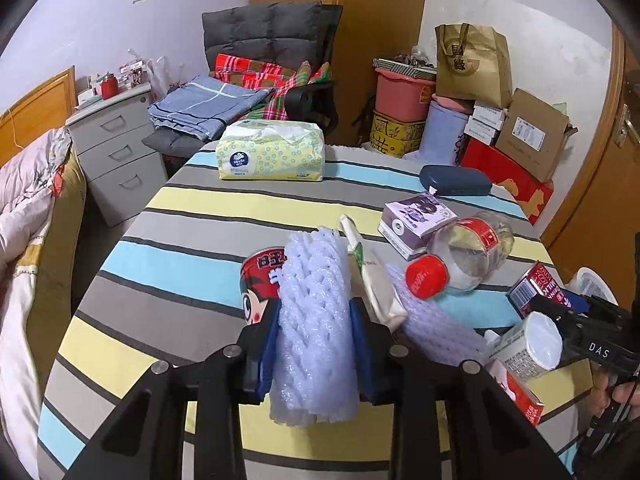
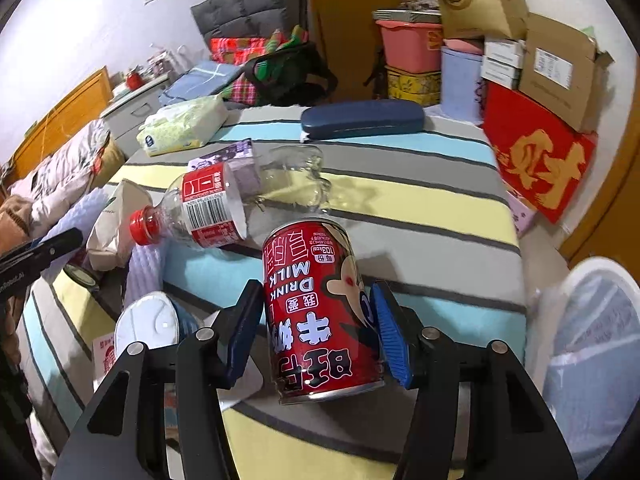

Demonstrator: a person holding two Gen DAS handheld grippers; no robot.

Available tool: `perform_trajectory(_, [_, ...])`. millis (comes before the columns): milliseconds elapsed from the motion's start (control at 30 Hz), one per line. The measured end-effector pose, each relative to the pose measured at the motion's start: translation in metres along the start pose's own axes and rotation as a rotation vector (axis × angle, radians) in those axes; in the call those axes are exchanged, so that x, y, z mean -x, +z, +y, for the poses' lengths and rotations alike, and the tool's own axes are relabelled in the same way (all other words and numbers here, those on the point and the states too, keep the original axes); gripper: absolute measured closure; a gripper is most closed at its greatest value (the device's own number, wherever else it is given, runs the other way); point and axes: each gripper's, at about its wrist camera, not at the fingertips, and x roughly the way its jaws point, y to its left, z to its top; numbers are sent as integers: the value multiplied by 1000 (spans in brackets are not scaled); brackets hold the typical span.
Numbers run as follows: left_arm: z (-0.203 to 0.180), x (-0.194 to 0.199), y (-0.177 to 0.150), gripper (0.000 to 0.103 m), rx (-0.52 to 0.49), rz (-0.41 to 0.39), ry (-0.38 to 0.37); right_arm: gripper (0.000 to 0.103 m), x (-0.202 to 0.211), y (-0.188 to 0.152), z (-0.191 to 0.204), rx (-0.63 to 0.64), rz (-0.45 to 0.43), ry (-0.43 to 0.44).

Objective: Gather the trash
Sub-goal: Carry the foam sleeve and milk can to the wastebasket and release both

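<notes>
A white foam fruit net stands between the blue pads of my left gripper, which is shut on it and squeezes its sides. Just behind it stands a red cartoon can. In the right wrist view a red milk drink can lies tilted with its print upside down. My right gripper is shut on it, both blue pads against its sides. The left wrist view shows that can at the far right, in the right gripper.
On the striped tablecloth lie a clear bottle with a red cap, a beige paper wrapper, a second foam net, a purple carton, a white cup, a tissue pack and a blue case. A white bin stands at the right.
</notes>
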Motion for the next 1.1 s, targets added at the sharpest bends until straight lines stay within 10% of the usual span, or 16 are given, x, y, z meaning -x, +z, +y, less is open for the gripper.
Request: perform_trajectory(1100, [-122, 84, -27, 70, -142, -130, -204, 46, 95, -46, -33, -159, -199, -134])
